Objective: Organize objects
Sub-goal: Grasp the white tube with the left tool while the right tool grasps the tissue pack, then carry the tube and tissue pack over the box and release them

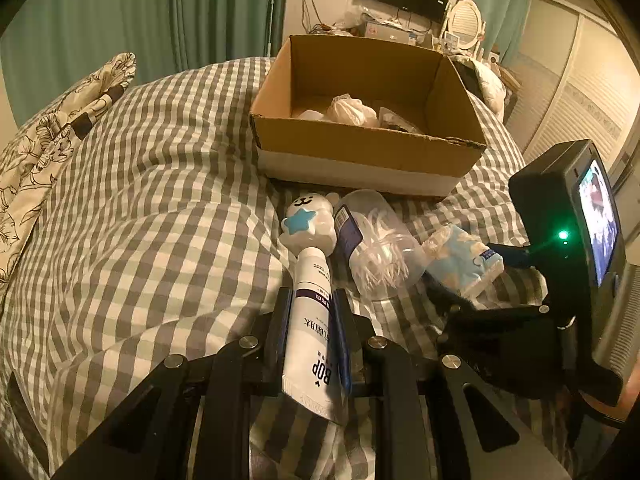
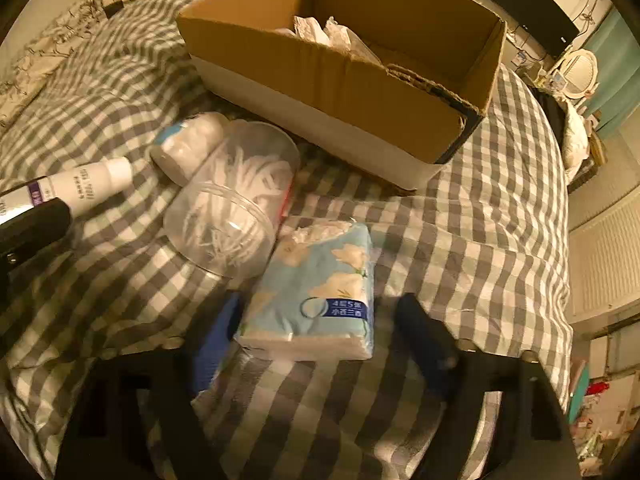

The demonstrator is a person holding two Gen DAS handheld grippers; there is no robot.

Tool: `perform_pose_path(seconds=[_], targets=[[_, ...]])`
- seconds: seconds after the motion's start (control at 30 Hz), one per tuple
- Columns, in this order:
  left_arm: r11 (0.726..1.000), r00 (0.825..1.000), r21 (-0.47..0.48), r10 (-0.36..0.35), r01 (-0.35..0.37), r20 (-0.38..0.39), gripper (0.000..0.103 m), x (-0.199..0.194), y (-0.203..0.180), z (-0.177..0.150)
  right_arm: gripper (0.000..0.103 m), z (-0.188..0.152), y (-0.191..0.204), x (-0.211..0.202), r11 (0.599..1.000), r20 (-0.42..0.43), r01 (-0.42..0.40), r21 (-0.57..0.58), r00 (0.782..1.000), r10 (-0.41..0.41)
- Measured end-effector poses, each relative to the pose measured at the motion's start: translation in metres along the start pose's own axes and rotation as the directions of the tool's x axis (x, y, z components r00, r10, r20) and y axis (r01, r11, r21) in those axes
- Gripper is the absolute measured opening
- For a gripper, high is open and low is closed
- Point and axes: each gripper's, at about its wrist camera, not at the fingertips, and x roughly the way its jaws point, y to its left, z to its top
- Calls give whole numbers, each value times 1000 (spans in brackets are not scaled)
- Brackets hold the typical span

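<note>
My left gripper [image 1: 310, 304] is shut on a white tube [image 1: 310, 320] with a purple band, lying on the checked bedspread; the tube also shows in the right wrist view [image 2: 80, 188]. My right gripper [image 2: 316, 316] is open, its fingers either side of a blue tissue pack [image 2: 316, 296], which also shows in the left wrist view [image 1: 464, 264]. A clear plastic jar of cotton swabs [image 2: 236, 200] lies beside the pack. A white bear-shaped item with a blue star [image 1: 308, 224] lies in front of the open cardboard box [image 1: 360, 152], which holds white bundles.
The checked bedspread [image 1: 160, 200] is rumpled. A floral pillow [image 1: 48, 140] lies at the left. Green curtains, a desk with a monitor and a mirror stand beyond the bed. The right gripper's body with its lit screen [image 1: 592, 224] is at the right.
</note>
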Motion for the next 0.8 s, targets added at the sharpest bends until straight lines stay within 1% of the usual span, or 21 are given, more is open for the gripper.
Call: perform_pose_path(seconds=[0.03,0.07,0.13,0.2,0.27,0.37,0.5,0.67,0.8], targets=[[1000,1000,0,-3,3,3,19,-1,0,0,63,-1,0,0,1000,3,8,0,1000,-8],[1000,1000,1,-5,5,5,19,-2,0,-1,52,-2,1,-1,1000,8,12,-1,1000,-12],[1000,1000,1,-9,9,9,19,-4,-1,-3,52,-4,1,-4,1000,22,20,0,1000,-20],[1000,1000,2,-13,13,11,19,-7,-2,-5,51,-8,0,-12,1000,56,18,8,998,-19],[1000,1000,3,-14,14,19,19,-11,-3,-6,50,-12,-3,-26,999,102,2,32,995,-5],[1000,999,7,-14,14,36,19,-20,-5,-6,50,-18,-7,-44,998,146,-17,60,989,8],[1000,998,10,-15,15,66,19,-36,-8,-5,50,-20,-3,-73,997,200,-36,73,980,20],[1000,993,19,-13,11,121,19,-63,-13,0,50,-20,3,-115,998,280,-32,58,960,15],[999,984,7,-42,42,172,19,-88,-12,9,50,-24,0,-151,998,344,-30,55,939,9]])
